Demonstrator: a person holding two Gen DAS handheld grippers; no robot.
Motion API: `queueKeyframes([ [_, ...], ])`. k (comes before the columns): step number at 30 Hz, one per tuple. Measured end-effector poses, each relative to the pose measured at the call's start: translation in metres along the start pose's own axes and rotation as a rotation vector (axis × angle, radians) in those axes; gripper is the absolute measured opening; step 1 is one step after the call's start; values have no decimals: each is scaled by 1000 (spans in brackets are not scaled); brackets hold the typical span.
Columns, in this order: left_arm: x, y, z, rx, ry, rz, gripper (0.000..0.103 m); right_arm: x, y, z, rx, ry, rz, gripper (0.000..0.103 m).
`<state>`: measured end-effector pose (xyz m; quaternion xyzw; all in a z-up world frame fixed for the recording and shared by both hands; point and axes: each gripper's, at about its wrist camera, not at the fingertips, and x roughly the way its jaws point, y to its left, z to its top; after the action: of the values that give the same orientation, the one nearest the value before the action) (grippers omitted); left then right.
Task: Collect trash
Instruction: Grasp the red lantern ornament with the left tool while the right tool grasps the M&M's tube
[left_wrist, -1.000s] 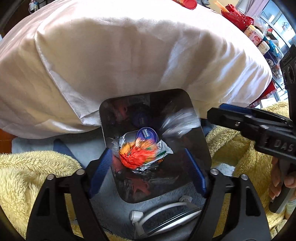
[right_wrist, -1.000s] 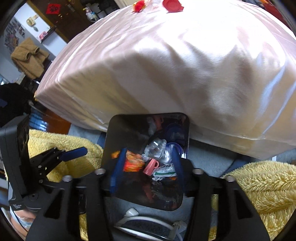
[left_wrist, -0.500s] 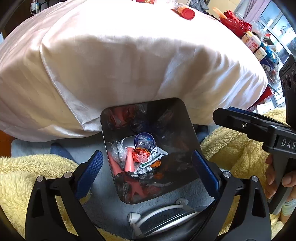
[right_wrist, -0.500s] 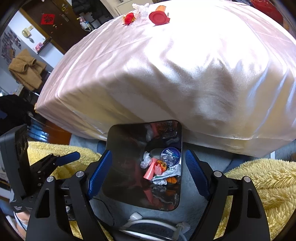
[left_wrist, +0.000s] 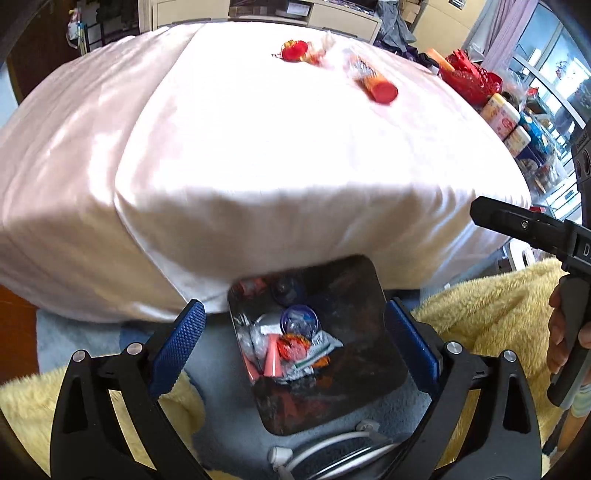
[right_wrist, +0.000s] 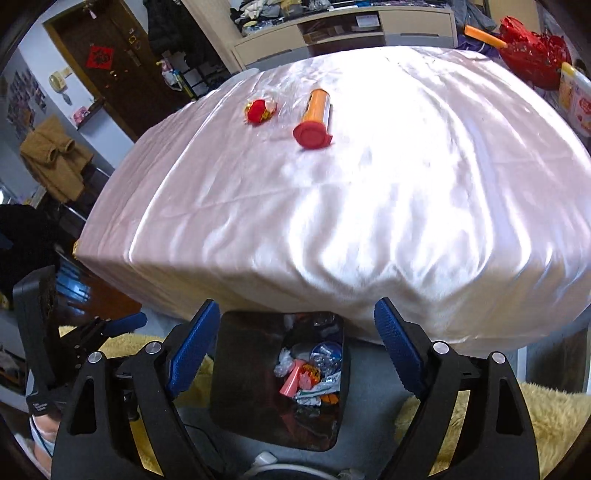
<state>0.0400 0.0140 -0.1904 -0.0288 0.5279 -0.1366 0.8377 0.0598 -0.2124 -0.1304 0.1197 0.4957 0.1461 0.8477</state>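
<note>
1. The left gripper (left_wrist: 291, 339) is being held wide with nothing between its blue pads (left_wrist: 177, 339); the right gripper (right_wrist: 295, 350) is having its jaws opened further, equally empty.
2. Compared with a second ago, an orange-red wrapper and a pink cup-like piece are no longer being carried; they are now lying in the dark bin (left_wrist: 369, 295); both grippers are being lifted away, so one deposit is judged complete.
3. In the right wrist view, the bin (right_wrist: 251, 369) is sitting at six o'clock, below the cloth-covered table (right_wrist: 369, 221).
4. An orange tube (right_wrist: 314, 118) with a red cap and a red crinkled wrapper (right_wrist: 258, 110) are still lying near twelve o'clock on the cloth, waiting to be collected.
</note>
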Motion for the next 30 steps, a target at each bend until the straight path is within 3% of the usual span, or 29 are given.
queueKeyframes([
  [15, 0, 21, 103, 29, -74, 52, 92, 23, 0, 83, -62, -43, -47, 85],
  [17, 3, 21, 115, 44, -77, 70, 89, 30, -1, 92, -64, -38, -46, 73],
  [23, 11, 22, 153, 64, -87, 75, 71, 55, -4, 116, -67, -21, -47, 51],
  [30, 28, 21, 199, 65, -101, 40, 68, 78, -1, 133, -91, -16, -90, 51],
])
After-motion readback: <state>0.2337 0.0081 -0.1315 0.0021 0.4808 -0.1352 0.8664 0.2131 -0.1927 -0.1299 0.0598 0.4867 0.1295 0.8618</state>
